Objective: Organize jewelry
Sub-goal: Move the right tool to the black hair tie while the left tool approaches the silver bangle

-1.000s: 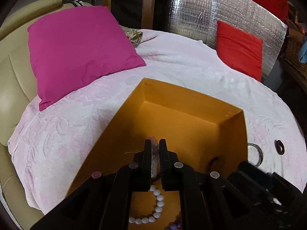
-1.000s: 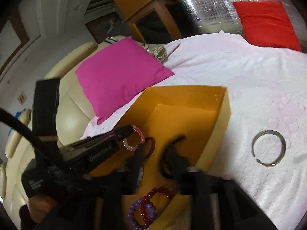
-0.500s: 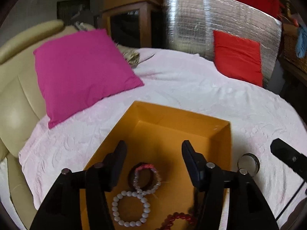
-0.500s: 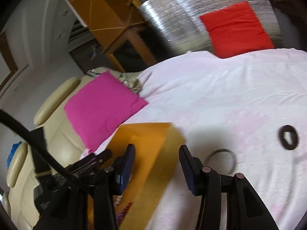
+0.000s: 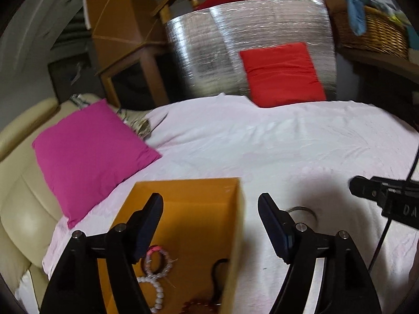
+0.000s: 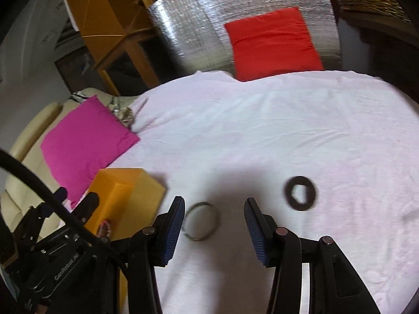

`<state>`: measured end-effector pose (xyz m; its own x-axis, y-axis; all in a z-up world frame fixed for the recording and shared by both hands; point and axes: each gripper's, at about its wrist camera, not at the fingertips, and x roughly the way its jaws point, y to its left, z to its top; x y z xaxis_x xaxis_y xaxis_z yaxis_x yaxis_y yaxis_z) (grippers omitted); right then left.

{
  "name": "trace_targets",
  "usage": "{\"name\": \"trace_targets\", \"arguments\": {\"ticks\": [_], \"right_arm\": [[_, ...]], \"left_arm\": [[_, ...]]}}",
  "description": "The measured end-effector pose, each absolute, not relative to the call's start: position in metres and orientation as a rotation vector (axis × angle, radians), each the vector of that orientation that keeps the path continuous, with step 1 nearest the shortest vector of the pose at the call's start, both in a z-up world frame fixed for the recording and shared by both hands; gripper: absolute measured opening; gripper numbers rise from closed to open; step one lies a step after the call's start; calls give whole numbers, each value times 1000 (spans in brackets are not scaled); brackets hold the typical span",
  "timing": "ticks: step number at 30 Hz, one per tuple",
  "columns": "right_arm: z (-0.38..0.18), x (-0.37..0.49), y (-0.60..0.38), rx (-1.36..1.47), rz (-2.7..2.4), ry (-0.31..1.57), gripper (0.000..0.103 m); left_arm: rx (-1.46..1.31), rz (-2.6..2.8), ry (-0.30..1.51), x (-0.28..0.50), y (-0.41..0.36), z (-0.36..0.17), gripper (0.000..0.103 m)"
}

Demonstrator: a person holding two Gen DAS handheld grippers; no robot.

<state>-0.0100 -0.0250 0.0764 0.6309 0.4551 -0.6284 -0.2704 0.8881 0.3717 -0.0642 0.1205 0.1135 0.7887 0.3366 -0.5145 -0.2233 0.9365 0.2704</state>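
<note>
An open orange box (image 5: 199, 191) sits on the pale pink bedspread and holds several bead bracelets, among them a white one (image 5: 157, 291) and a pink one (image 5: 157, 256). My left gripper (image 5: 210, 204) is open and empty above the box's right wall. A silver bangle (image 6: 201, 221) lies on the spread right of the box (image 6: 136, 185); it also shows in the left wrist view (image 5: 301, 209). My right gripper (image 6: 213, 206) is open and empty, its fingers on either side of the bangle and above it. A black ring (image 6: 300, 193) lies further right.
A magenta pillow (image 5: 89, 154) lies left of the box on the cream sofa arm (image 5: 15, 209). A red pillow (image 5: 282, 74) leans on a silver foil panel (image 5: 222, 47) at the back. A wicker basket (image 5: 371, 31) stands at the back right.
My left gripper opened, dropped the pink bracelet in the box and drew back and right. My right gripper left the box and moved right over the silver bangle.
</note>
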Motion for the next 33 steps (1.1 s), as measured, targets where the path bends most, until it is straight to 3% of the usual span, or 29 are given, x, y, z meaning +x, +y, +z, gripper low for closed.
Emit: {"name": "trace_targets", "arguments": {"ticks": [33], "right_arm": [[56,10,-139,347,230,857,52]], "left_arm": [[298,180,645,-36,28,93,76]]}}
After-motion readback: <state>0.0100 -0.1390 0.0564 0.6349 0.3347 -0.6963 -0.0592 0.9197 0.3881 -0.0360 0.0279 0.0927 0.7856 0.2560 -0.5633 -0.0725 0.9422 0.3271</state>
